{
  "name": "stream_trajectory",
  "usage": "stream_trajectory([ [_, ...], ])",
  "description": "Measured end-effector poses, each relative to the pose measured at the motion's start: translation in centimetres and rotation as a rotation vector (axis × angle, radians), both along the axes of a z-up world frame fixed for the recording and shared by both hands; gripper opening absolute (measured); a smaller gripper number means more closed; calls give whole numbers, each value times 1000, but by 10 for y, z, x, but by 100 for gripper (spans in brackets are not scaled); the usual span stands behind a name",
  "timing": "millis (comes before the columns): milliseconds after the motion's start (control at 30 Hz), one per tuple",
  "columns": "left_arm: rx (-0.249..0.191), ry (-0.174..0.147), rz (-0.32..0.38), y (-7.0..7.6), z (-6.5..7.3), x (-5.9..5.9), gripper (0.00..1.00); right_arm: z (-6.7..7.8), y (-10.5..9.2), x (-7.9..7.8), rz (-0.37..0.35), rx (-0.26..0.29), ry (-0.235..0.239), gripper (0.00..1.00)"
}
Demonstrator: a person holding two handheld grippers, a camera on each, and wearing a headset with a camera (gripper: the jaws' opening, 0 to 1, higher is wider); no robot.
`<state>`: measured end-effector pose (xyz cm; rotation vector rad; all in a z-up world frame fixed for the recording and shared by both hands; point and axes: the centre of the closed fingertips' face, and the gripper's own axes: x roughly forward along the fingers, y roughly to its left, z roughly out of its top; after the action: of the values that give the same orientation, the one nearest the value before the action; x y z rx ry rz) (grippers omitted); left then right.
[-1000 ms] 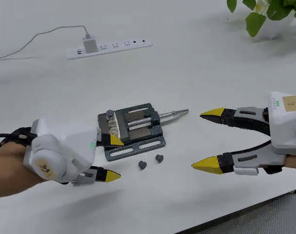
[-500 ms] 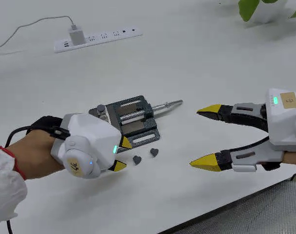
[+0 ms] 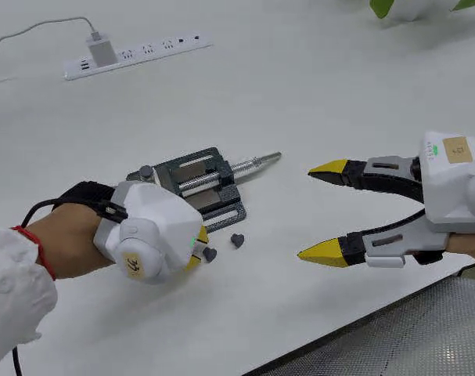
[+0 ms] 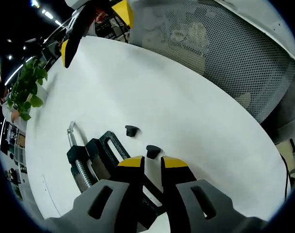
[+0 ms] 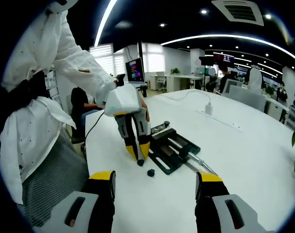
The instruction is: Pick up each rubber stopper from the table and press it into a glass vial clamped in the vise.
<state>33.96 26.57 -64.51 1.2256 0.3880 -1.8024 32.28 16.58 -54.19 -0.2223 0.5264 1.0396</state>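
Two dark rubber stoppers lie on the white table in front of the vise [image 3: 192, 182]: one [image 3: 210, 254] [image 4: 153, 151] [image 5: 140, 162] and another [image 3: 237, 240] [image 4: 131, 130] [image 5: 150, 172] beside it. My left gripper [image 3: 198, 251] [image 4: 152, 163] points down at the nearer stopper, which sits just past its yellow tips. Its jaws stand close together with a narrow gap and nothing between them. A stoppered vial [image 3: 146, 171] [image 5: 165, 124] stands in the vise [image 4: 96, 155] [image 5: 174, 148]; other vials are hidden. My right gripper [image 3: 319, 211] [image 5: 157, 182] hovers wide open to the right, holding nothing.
The vise's screw handle [image 3: 257, 163] sticks out to the right. A white power strip [image 3: 143, 52] with a plugged charger lies at the back. The table's front edge runs at the lower right, with grey mesh [image 3: 401, 337] beyond it. Plant leaves [image 3: 378, 6] hang at the top right.
My left gripper has moved right, down onto the nearer stopper, and its jaws have narrowed from wide apart. The right gripper has hardly moved. The head camera has shifted.
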Motion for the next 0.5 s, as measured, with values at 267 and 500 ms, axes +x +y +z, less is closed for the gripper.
stream_trajectory([
  [267, 5, 7, -12, -1, -4, -2, 7, -3, -1, 0, -5, 2, 5, 65],
  [500, -1, 14, -7, -4, -4, -2, 7, -6, -1, 0, -8, 5, 8, 65],
])
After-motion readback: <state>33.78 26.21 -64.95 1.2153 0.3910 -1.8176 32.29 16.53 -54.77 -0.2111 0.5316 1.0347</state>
